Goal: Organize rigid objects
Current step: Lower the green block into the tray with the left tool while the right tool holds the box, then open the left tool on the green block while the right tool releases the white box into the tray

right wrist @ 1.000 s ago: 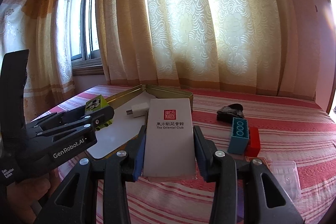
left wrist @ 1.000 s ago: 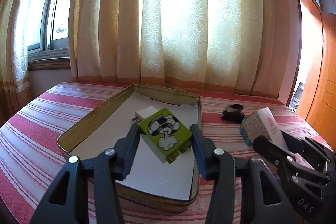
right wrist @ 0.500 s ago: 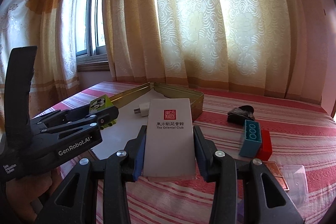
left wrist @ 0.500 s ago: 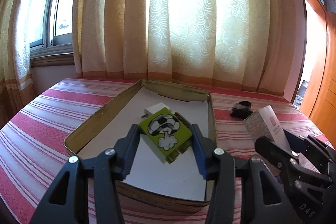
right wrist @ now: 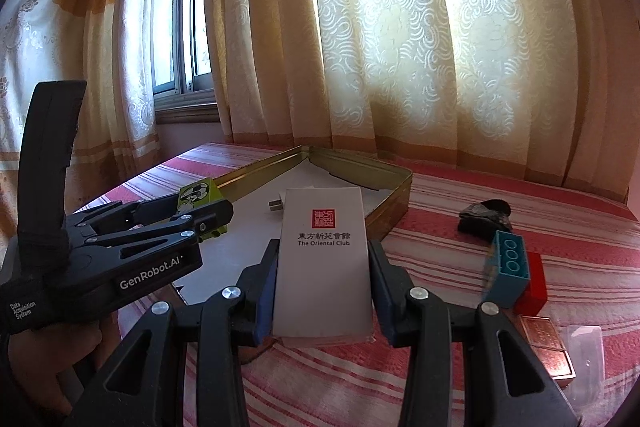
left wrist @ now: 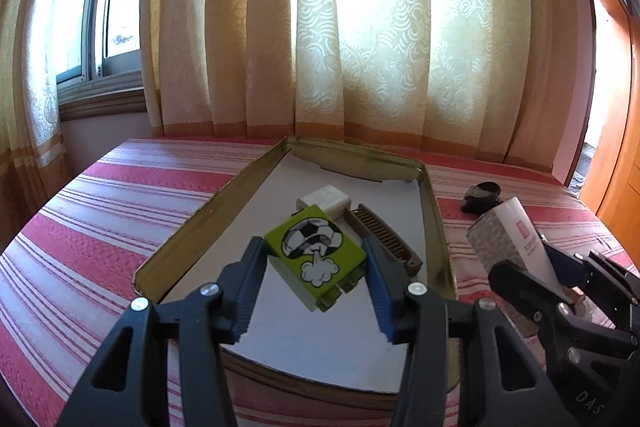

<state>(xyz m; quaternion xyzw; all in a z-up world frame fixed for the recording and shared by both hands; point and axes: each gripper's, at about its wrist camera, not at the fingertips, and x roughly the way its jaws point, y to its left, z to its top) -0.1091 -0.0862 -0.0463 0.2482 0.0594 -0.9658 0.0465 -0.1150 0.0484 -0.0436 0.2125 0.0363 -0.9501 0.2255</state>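
My left gripper (left wrist: 314, 263) is shut on a green toy block (left wrist: 316, 257) with a football picture, held above the open metal tin (left wrist: 430, 195). Inside the tin lie a white charger plug (left wrist: 326, 199) and a brown comb (left wrist: 384, 237) on white lining. My right gripper (right wrist: 322, 267) is shut on a white box (right wrist: 324, 259) printed "The Oriental Club", held over the striped table beside the tin's near right corner (right wrist: 394, 199). The left gripper (right wrist: 200, 223) with the green block (right wrist: 196, 193) also shows at the left of the right wrist view.
A red-and-white striped cloth (right wrist: 520, 211) covers the table. On it to the right of the tin lie a dark lump (right wrist: 486, 215), a teal brick (right wrist: 506, 267) against a red brick (right wrist: 534, 283), a copper-coloured flat box (right wrist: 546, 347) and a clear plastic piece (right wrist: 584, 355). Curtains hang behind.
Both grippers have moved forward toward the tin with their loads still gripped. The comb in the tin has come into sight in the left wrist view.
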